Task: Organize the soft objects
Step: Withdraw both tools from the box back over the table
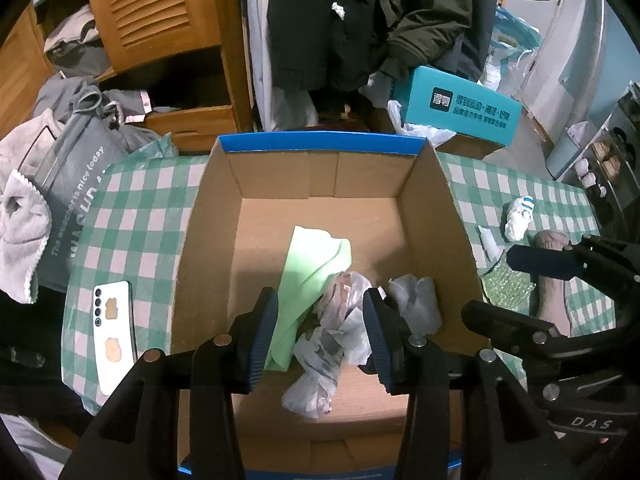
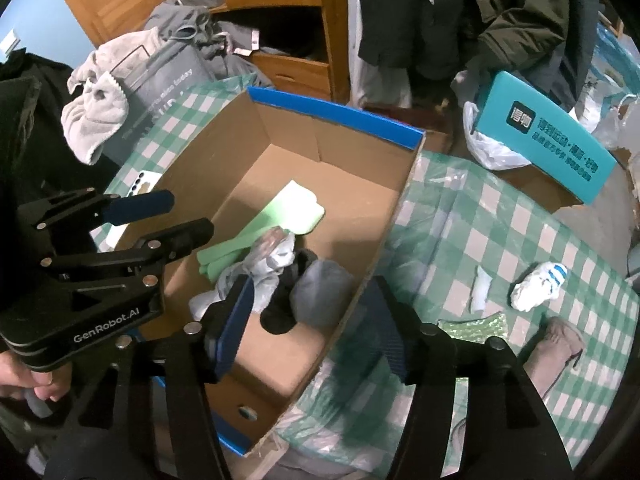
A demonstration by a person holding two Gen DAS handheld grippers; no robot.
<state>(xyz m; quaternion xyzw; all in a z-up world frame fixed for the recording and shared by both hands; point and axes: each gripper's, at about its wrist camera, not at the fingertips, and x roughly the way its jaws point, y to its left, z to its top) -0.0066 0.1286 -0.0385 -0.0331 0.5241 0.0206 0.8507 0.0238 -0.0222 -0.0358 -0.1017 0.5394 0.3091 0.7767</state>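
Green-white checked tablecloth [image 1: 136,216]; perhaps grey socks [image 2: 320,296].

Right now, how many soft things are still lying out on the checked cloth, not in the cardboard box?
3 that I can see: a white sock with blue stripes, a small white piece left of it, and a brownish-pink sock nearer the camera. The grippers may hide others.

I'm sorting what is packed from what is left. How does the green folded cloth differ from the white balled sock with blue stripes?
The green folded cloth lies inside the cardboard box; the white balled sock with blue stripes sits outside it on the checked tablecloth. The cloth is flat, folded and long; the sock is bunched into a lump and looks smaller. Both are soft fabric, and neither is held.
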